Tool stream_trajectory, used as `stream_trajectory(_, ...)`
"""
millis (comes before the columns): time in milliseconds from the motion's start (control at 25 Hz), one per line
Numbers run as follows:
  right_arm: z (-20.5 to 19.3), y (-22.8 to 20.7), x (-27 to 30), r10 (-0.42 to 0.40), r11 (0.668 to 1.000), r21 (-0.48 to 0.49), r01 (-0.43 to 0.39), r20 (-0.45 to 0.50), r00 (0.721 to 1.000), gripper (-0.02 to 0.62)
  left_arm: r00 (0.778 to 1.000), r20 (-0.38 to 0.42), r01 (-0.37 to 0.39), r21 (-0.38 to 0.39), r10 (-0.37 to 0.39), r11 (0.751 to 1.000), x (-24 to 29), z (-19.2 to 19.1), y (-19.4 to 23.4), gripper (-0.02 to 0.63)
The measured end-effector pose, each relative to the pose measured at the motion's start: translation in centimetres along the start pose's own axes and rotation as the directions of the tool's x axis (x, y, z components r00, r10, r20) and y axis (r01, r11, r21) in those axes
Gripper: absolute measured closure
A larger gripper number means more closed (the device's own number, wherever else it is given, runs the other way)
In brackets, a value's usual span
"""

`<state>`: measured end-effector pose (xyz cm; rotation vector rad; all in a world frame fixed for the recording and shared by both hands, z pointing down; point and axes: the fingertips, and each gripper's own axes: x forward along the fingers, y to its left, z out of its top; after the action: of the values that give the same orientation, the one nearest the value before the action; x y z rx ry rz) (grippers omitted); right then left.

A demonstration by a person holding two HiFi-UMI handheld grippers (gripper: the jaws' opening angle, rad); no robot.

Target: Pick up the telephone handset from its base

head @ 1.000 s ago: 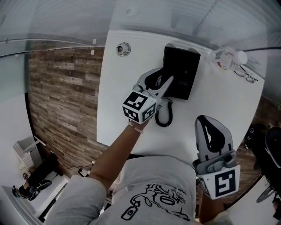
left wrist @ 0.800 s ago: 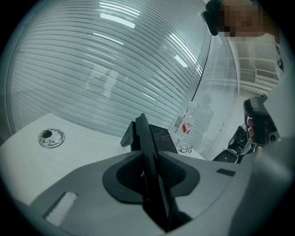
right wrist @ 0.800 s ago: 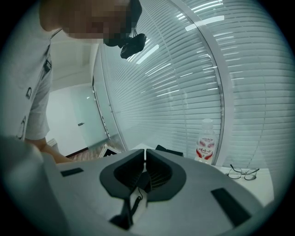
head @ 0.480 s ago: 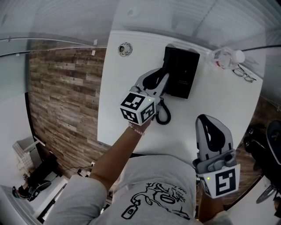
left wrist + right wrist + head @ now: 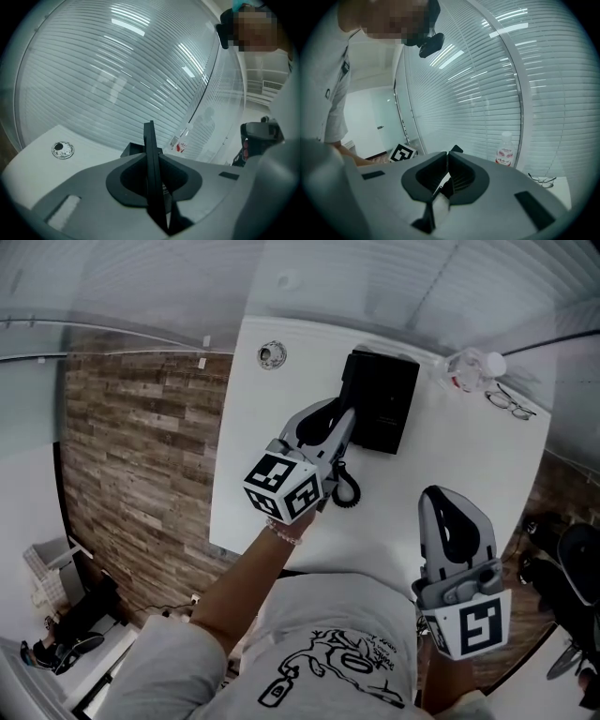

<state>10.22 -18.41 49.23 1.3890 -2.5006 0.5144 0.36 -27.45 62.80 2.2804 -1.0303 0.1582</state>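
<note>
The black telephone base (image 5: 384, 399) lies at the far side of the white table (image 5: 487, 465). My left gripper (image 5: 343, 420) hovers just left of the base, shut on the black handset (image 5: 151, 173). In the left gripper view the handset shows as a thin upright slab pinched between the jaws. In the head view the gripper hides most of the handset. Its coiled cord (image 5: 345, 486) hangs down to the table below the gripper. My right gripper (image 5: 448, 512) stays near the table's front edge, apart from the phone, with its jaws together and nothing between them (image 5: 448, 153).
A clear bottle (image 5: 469, 367) and a pair of glasses (image 5: 511, 399) lie at the table's far right corner. A round grommet (image 5: 272, 354) sits at the far left. A glass wall with blinds runs behind the table. A wood-patterned floor lies to the left.
The left gripper's jaws closed on the handset, then rose with it, nearer the camera and a little left of the base. The right gripper kept still.
</note>
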Motion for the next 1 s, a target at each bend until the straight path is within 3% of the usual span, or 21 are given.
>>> stream_trajectory(480, 4.3, 1.6, -3.0, -0.026, 0.998, -0.063, 0.03, 0.069, 0.997, 0.583, 0.994, 0.096, 0.049, 0.02, -0.051, 0.999, -6.0, 5.2, -4.8, 0.535)
stream_trajectory(1000, 9.4, 3.7, -8.1, -0.052, 0.989, -0.131, 0.074, 0.166, 0.985, 0.583, 0.969, 0.211, 0.122, 0.052, -0.13, 0.991, -13.9, 10.9, -12.4, 0.535)
